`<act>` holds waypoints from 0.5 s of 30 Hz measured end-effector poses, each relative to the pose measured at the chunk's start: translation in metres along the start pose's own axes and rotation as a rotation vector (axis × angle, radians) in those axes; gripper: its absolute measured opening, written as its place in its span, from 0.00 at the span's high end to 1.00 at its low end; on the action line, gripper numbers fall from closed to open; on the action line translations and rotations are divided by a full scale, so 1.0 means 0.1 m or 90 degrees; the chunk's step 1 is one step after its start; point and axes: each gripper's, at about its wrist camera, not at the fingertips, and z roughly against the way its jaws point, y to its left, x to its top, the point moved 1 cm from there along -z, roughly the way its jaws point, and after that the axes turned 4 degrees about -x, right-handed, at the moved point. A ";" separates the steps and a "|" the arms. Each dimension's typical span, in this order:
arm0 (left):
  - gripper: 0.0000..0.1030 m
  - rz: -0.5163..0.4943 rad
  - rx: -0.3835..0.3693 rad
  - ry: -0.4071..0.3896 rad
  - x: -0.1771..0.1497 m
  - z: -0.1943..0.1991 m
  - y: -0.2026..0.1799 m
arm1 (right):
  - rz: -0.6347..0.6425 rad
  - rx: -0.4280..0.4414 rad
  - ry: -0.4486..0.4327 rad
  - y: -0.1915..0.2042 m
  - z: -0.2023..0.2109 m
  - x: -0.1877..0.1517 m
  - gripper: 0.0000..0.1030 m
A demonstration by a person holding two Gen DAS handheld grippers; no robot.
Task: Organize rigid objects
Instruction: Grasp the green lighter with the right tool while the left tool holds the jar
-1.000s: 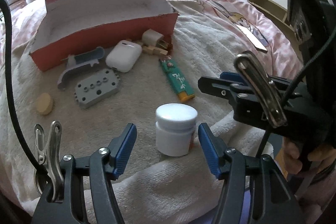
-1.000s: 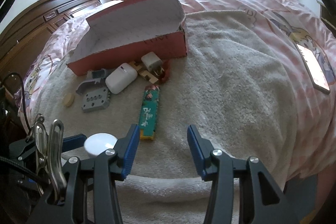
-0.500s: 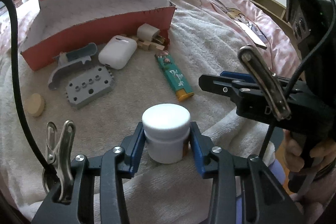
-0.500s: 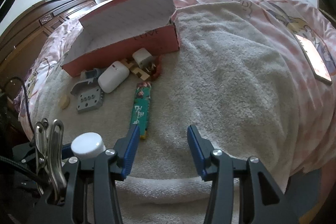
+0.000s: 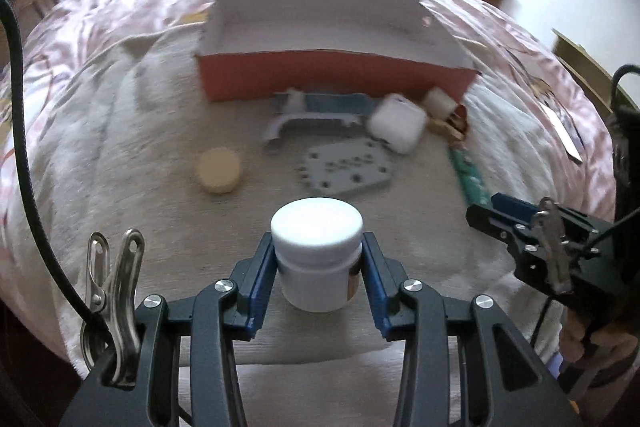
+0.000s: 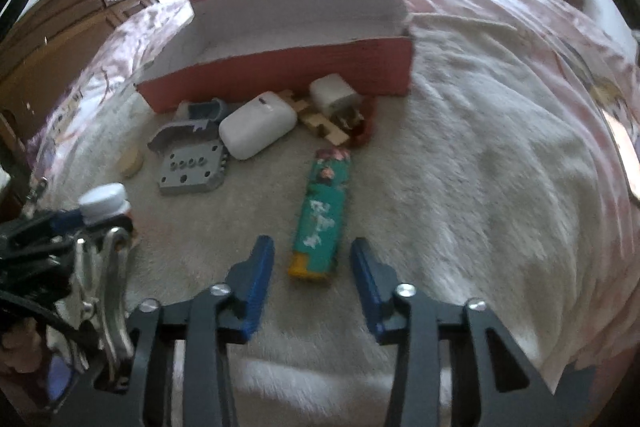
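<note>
**White jar clamped, green lighter framed**

Left wrist view: left gripper squeezing the small white round-lidded plastic jar at lower centre, blue pads pressing both sides. Sitting beyond, upper centre: open red cardboard box on the beige towel.

Right wrist view: right gripper gaping wide at lower centre, flanking the near end of the long green printed lighter without touching. Showing at far left: the same jar.

1 s ago the left gripper stood open w/ the white jar between its fingers; now they're clamped on the jar's sides, and the view has swung to face the red box head-on. The right gripper, open as before, has moved fwd: the green lighter now lies just ahead, its yellow end between the fingertips.
</note>
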 end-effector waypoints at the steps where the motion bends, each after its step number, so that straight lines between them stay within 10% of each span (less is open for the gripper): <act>1: 0.59 0.004 0.003 -0.002 0.00 0.00 0.03 | 0.012 -0.012 -0.007 0.04 -0.02 0.01 0.66; 11: 0.59 0.009 0.008 -0.004 -0.01 -0.02 0.07 | 0.151 -0.011 -0.015 0.36 0.00 -0.08 0.73; 15: 0.59 0.009 0.009 -0.005 -0.02 -0.02 0.06 | 0.195 -0.004 0.001 0.39 0.06 -0.16 0.48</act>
